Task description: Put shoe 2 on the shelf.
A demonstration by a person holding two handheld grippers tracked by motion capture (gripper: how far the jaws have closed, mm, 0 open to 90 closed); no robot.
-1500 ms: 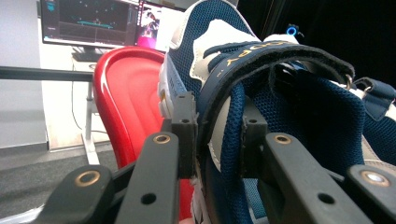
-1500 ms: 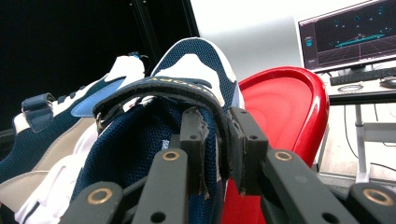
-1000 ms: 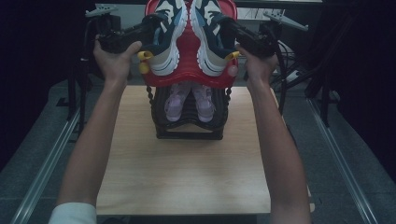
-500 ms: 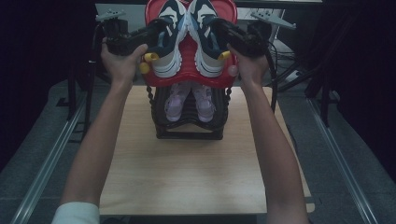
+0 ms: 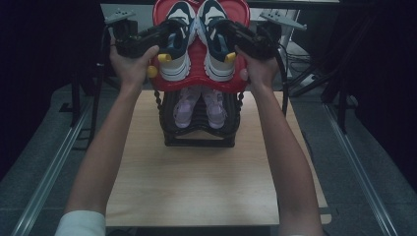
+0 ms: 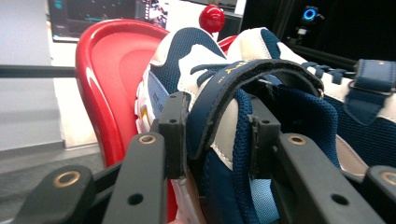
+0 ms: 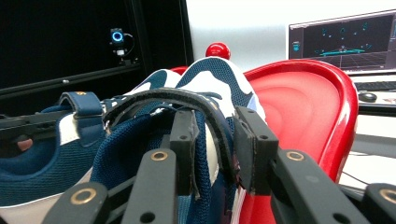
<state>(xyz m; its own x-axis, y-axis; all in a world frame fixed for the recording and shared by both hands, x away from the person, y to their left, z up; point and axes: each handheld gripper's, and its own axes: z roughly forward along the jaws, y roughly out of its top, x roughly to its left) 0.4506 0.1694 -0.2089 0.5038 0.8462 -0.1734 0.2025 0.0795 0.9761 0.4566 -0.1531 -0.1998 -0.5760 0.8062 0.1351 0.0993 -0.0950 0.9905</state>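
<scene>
Jaws of my left gripper and right gripper have just been opening, each straddling one navy-and-white sneaker's strapped collar, left sneaker, right sneaker, both lying beyond on the red tray.

The room is looking dim and dark at the sides from the high view. Up close, the jaws are looking blurry, and the white wall behind is glowing bright.
</scene>
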